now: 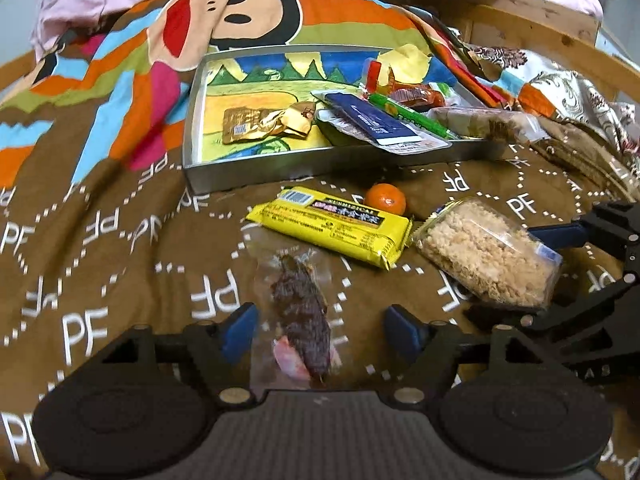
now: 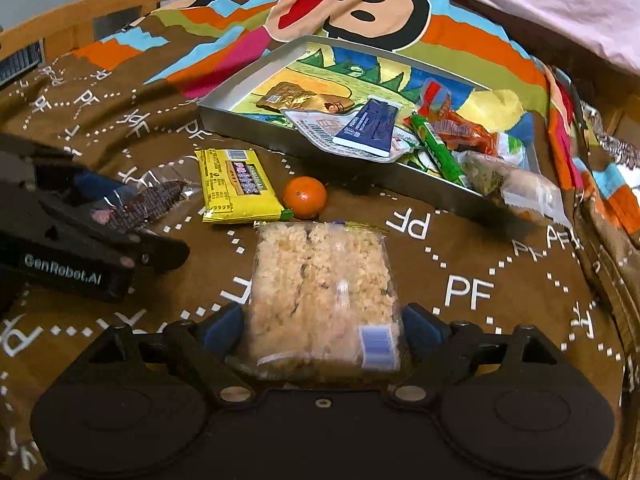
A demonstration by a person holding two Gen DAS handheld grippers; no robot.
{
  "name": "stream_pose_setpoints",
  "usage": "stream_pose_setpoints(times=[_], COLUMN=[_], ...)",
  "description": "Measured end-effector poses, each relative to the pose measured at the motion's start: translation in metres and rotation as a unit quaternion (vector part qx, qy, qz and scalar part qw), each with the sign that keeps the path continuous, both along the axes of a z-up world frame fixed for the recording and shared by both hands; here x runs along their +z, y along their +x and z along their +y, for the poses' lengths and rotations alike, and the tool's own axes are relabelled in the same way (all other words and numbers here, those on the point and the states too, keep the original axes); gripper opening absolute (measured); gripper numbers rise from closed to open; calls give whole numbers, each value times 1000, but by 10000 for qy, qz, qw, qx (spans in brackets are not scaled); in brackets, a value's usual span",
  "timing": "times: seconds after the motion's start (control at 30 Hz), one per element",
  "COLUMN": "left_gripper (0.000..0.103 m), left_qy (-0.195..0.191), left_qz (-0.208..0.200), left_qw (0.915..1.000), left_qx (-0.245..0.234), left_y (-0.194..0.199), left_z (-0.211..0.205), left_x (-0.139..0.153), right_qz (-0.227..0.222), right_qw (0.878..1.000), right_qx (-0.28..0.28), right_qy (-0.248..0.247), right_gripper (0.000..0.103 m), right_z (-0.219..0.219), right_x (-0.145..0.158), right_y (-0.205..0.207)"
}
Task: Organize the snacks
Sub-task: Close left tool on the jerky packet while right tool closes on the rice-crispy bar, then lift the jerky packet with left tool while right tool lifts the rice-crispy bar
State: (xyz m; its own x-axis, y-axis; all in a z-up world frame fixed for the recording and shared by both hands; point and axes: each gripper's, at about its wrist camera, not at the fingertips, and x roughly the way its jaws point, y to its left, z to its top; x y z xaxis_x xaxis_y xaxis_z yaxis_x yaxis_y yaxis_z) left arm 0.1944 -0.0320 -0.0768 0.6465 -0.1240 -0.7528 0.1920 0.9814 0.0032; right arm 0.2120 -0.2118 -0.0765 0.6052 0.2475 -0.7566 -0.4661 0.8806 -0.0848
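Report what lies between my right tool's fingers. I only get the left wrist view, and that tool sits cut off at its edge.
Observer: The puffed-rice pack lies lengthwise between the right tool's blue pads, one at each long side; the jaws stand open.
Operator: Check the tray corner nearest that tool.
Observer: A pale wrapped bar hangs over that corner of the tray onto the blanket.
Operator: Scan further out on the other side.
Observer: A dark slatted object lies by the wooden rail at the far left.
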Motion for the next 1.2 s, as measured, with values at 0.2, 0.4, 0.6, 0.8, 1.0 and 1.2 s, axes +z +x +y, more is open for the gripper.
stream_pose_setpoints(times=[0.2, 0.4, 0.6, 0.8, 1.0, 1.2], left_gripper=[63, 46, 41, 40, 35, 30], left_qy=[21, 212, 388, 160, 35, 130], left_qz=[-63, -191, -291, -261, -384, -516], left_qw=[9999, 9995, 9988, 9993, 9986, 9980], left_qx=[157, 154, 100, 219, 360, 341], left_y=[5, -3, -13, -23, -39, -49], left_z=[6, 7, -1, 3, 7, 4], left_x=[-2, -2, 0, 4, 11, 18], right_qz=[109, 44, 15, -285, -790, -936], right_qw=[9997, 9995, 9997, 9995, 9968, 9955], right_qx=[-140, -155, -112, -61, 45, 49], right_qy=[187, 268, 210, 94, -120, -125], right_gripper=[86, 74, 73, 73, 73, 73], right_z=[-2, -2, -1, -1, 1, 0], right_x=[-3, -1, 2, 11, 22, 26], right_y=[7, 3, -2, -11, -24, -26])
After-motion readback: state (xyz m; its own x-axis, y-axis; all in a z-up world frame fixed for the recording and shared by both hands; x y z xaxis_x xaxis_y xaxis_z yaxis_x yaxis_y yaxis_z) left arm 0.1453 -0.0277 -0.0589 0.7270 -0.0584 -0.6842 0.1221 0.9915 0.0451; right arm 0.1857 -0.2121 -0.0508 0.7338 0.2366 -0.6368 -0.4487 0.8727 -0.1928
